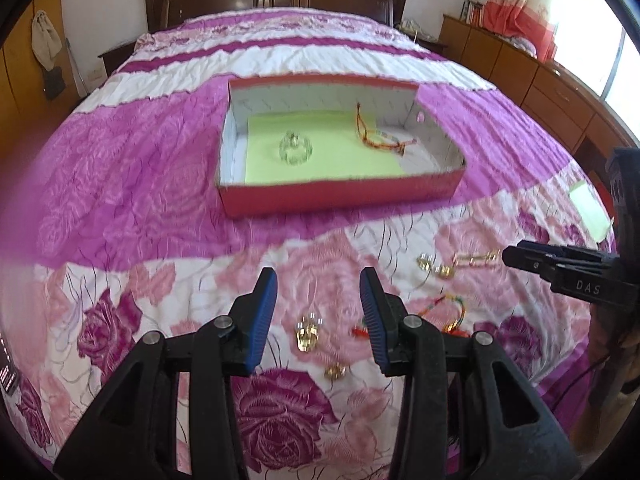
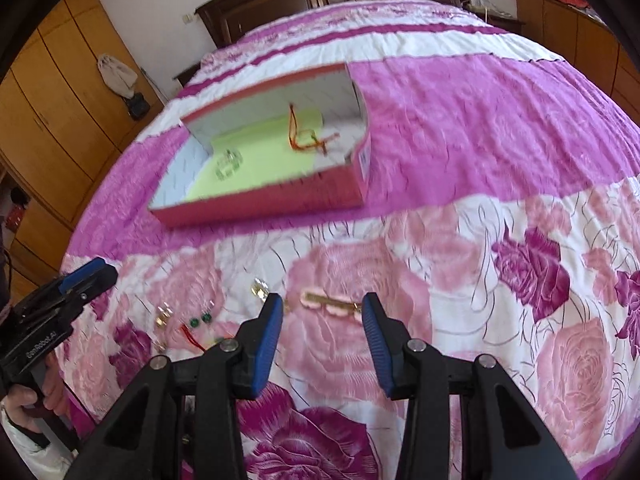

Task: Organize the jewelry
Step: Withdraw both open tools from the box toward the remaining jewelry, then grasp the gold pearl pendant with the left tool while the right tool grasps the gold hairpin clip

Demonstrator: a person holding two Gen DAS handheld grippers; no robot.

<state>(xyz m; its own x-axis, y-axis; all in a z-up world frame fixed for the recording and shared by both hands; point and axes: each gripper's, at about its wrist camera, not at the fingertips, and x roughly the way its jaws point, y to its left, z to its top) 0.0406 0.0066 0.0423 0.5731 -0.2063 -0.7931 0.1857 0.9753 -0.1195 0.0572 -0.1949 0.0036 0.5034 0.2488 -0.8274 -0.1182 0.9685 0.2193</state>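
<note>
Jewelry is only partly sorted, as I judge it: two pieces lie inside the red box (image 1: 340, 196), and several more wait on the bedspread (image 1: 120, 168) in front of it.

The box stands open on the flowered bedspread, with a green sheet (image 1: 320, 160) on its floor. On the left part of this sheet sits a clear bead bracelet (image 1: 295, 149). Toward the right wall of the box lies a red-and-gold cord bracelet (image 1: 378, 138), one end rising up against the back wall.

In front of the box, on the side nearer to the cameras, the loose pieces are spread out. A gold bar clasp (image 2: 332, 303) lies to the front right of the box. Beside it are small gold earrings (image 1: 434, 266), a colourful cord bracelet (image 1: 446, 312), a gold pendant (image 1: 307, 334) and one small gold stud (image 1: 335, 371). All of these must probably still go into the box.

The left gripper (image 1: 318, 312) hangs over the pendant, jaws partly open, and nothing is between them. The right gripper (image 2: 322, 332) hangs over the gold bar clasp, also partly open and empty. So I think both are about to pick up a next piece.
</note>
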